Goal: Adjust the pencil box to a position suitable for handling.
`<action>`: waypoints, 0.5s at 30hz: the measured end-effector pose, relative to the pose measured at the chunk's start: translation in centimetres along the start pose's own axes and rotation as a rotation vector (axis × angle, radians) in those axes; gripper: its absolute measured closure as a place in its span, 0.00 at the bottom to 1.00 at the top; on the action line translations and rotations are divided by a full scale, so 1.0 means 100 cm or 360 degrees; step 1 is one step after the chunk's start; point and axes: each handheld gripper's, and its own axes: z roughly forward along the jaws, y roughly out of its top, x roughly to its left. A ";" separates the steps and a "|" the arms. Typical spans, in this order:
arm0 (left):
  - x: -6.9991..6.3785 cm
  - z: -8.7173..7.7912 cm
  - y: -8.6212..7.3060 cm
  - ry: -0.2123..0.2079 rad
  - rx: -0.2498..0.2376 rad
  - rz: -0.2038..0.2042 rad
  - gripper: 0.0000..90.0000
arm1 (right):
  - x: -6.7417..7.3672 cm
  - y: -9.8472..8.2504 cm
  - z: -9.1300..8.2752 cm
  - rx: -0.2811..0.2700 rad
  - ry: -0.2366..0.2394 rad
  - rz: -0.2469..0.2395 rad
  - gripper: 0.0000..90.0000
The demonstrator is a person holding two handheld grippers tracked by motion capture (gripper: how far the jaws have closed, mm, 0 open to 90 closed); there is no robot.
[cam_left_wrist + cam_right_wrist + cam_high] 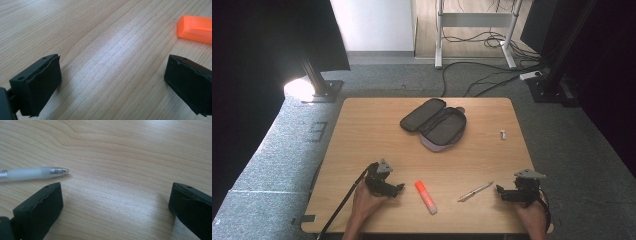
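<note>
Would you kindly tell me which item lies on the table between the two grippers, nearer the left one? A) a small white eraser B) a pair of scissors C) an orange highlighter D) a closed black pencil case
C: the orange highlighter lies just beside the left gripper, with the pen nearer the right gripper; its orange end also shows past the left gripper's open jaws.

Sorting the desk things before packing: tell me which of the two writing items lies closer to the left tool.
The orange highlighter: it lies just right of the left tool, while the slim clear pen lies nearer the right tool.
</note>
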 end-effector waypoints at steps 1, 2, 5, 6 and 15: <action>0.000 0.000 0.000 0.0001 0.0001 -0.0001 0.00 | 0.000 0.000 0.000 -0.0001 0.0001 -0.0003 0.00; 0.000 0.000 0.000 0.0005 0.0000 -0.0005 0.00 | 0.000 0.000 0.000 -0.0001 0.0002 -0.0003 0.00; -0.001 0.000 0.001 0.0009 0.0008 -0.0013 0.01 | 0.000 0.000 0.000 -0.0001 0.0004 -0.0006 0.00; 0.000 -0.001 0.001 0.0005 0.0013 -0.0015 0.01 | 0.000 0.000 0.000 -0.0002 0.0004 -0.0007 0.00; 0.001 -0.010 0.010 -0.0054 -0.0036 -0.0036 0.06 | 0.000 0.001 0.001 -0.0001 0.0009 -0.0011 0.00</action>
